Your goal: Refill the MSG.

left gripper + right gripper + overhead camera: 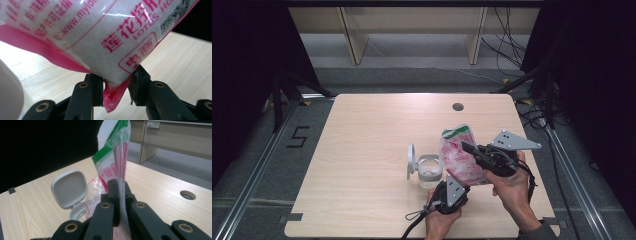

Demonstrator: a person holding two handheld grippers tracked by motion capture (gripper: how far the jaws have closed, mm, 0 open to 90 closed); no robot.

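Note:
A pink-and-white plastic bag (458, 156) with a green top, printed in red, hangs tilted over the right half of the table. My right gripper (468, 149) is shut on its side seam (123, 170), jaws pressed flat on the film. My left gripper (456, 184) is shut on the bag's lower corner (113, 96), with white grains bulging above the jaws (100, 37). Just left of the bag stands a small clear jar (429, 171) whose hinged grey-white lid (411, 161) is flipped open; that lid (68, 188) and the jar's mouth (78, 213) lie beside the bag.
The light wooden table (362, 150) has a round cable hole (457, 106) near its far edge. Behind the table are wooden shelf legs (354, 40) and loose cables (507, 45) on the grey floor. Metal rails (257, 165) flank the table.

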